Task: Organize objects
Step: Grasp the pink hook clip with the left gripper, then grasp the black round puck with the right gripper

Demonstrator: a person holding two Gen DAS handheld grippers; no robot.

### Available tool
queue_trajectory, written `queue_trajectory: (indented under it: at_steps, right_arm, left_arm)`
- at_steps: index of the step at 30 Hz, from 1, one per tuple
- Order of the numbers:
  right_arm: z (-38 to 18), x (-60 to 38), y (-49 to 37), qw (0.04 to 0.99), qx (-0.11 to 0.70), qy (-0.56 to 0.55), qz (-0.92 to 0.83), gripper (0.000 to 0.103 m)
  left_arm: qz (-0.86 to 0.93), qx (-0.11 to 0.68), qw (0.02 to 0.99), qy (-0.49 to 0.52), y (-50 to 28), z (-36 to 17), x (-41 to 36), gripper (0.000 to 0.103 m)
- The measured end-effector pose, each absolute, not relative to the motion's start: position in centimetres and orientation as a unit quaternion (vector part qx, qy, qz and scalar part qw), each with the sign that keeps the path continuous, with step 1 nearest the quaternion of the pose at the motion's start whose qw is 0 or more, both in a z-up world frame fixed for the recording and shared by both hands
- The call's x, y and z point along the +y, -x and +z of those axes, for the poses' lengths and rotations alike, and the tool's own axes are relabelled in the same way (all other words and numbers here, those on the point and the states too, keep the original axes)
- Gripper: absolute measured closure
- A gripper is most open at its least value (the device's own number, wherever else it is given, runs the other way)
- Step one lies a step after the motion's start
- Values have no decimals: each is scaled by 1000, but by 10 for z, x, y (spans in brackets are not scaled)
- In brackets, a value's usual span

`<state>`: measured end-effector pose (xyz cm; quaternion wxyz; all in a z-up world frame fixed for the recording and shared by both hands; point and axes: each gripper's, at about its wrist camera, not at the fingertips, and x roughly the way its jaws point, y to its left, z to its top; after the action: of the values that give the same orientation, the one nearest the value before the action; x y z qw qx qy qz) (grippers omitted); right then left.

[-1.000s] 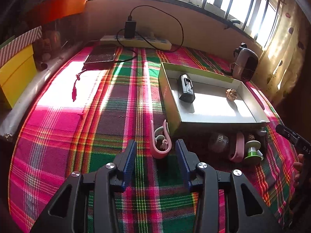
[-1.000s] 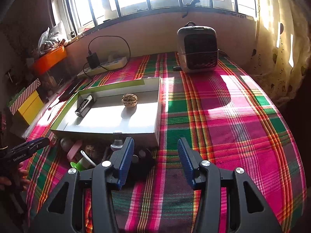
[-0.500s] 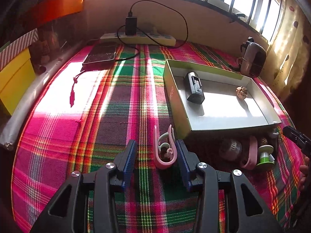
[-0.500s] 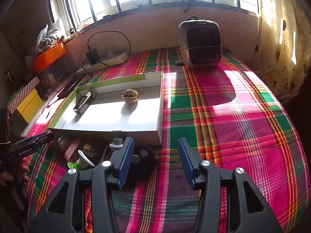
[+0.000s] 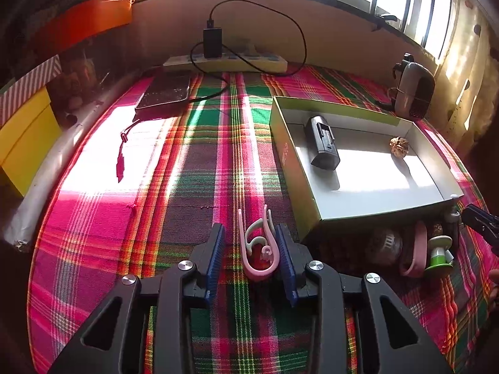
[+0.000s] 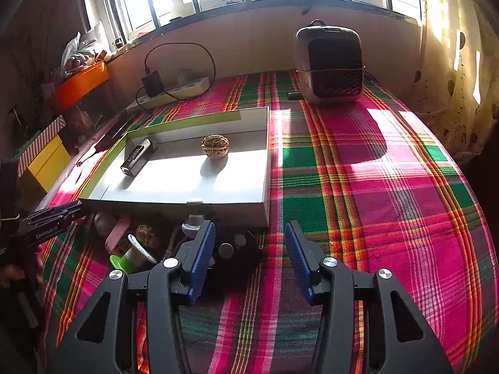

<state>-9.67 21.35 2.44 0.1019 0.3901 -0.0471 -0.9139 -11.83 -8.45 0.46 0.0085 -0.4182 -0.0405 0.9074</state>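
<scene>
A pink clip [image 5: 257, 246] lies on the plaid cloth between the jaws of my left gripper [image 5: 251, 240], which is open around it; its right pad touches the clip. A shallow green-sided box [image 5: 282, 152] holds a black battery [image 5: 322, 143] and a walnut [image 5: 398, 146]. In the right wrist view the box [image 6: 265, 168] holds the same battery [image 6: 137, 157] and walnut [image 6: 215, 145]. My right gripper [image 6: 249, 249] is open and empty, next to a black round object [image 6: 235, 255] in front of the box.
Small items lie before the box: a green spool [image 6: 131, 257], a pink piece [image 6: 117, 233], a second walnut [image 6: 145, 233], a small bottle [image 6: 193, 218]. A heater [image 6: 330, 65], power strip [image 5: 224, 60], phone [image 5: 165, 93] and yellow box [image 5: 25, 137] stand around.
My left gripper has moved forward over the cloth, so the pink clip now sits between its jaws. The right gripper has barely moved.
</scene>
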Motion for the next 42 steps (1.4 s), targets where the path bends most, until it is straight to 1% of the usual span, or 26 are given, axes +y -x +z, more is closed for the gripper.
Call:
queue_trajectory:
  at_steps: [5, 18, 26, 30, 42]
  right_arm:
    - [21, 209, 97, 107, -48, -398, -910, 55]
    - [18, 198, 94, 124, -41, -404, -906, 55]
    - [16, 185, 95, 120, -5, -410, -904, 55]
    - [13, 179, 99, 98, 34, -417, -903, 55]
    - [8, 181, 107, 90, 47, -433, -896, 55]
  left_arm:
    - [907, -58, 7, 416, 117, 4, -90, 81]
    - [907, -63, 13, 415, 112, 4, -90, 81]
    - [907, -63, 13, 415, 113, 4, -91, 81]
    - [907, -64, 13, 415, 113, 4, -91, 81]
    - [907, -61, 12, 415, 113, 4, -91, 81]
